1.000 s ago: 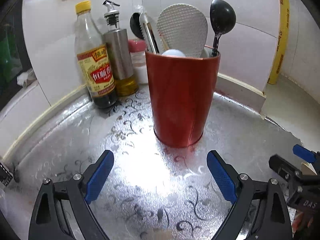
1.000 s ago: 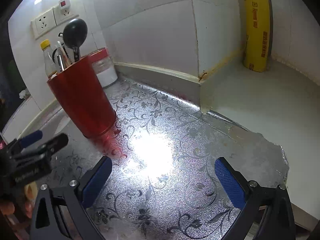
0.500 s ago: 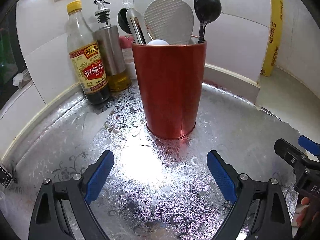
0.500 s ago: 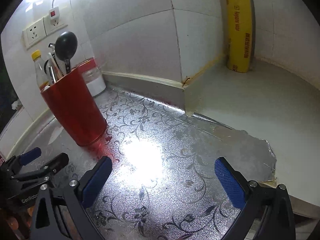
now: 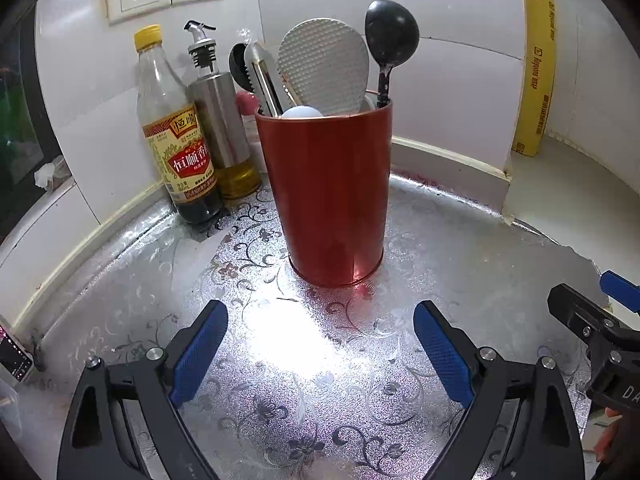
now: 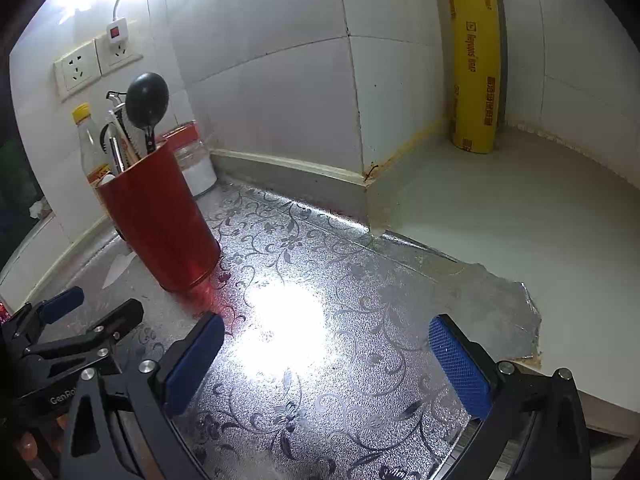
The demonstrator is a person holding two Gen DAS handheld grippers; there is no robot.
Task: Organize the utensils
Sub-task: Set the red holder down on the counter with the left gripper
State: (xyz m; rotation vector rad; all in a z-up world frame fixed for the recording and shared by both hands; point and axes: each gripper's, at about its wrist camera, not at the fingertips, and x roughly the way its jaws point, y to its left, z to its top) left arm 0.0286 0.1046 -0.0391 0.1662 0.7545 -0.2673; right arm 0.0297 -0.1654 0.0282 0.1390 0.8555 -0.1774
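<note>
A red utensil holder (image 5: 332, 196) stands upright on the silver patterned counter. It holds a black ladle (image 5: 390, 40), a white rice paddle (image 5: 324, 68), metal tongs (image 5: 262, 76) and a white spoon. It also shows in the right wrist view (image 6: 160, 216). My left gripper (image 5: 320, 344) is open and empty, in front of the holder and apart from it. My right gripper (image 6: 326, 356) is open and empty over the counter, to the right of the holder.
A vinegar bottle (image 5: 174, 140) and a steel oil dispenser (image 5: 220, 128) stand left of the holder by the wall. A red-lidded jar (image 6: 192, 156) stands behind it. A yellow roll (image 6: 476, 60) leans in the far right corner. The foil sheet's edge (image 6: 532, 320) is torn.
Both grippers have drawn back from the holder, which now looks a little farther off. Both stay open and empty.
</note>
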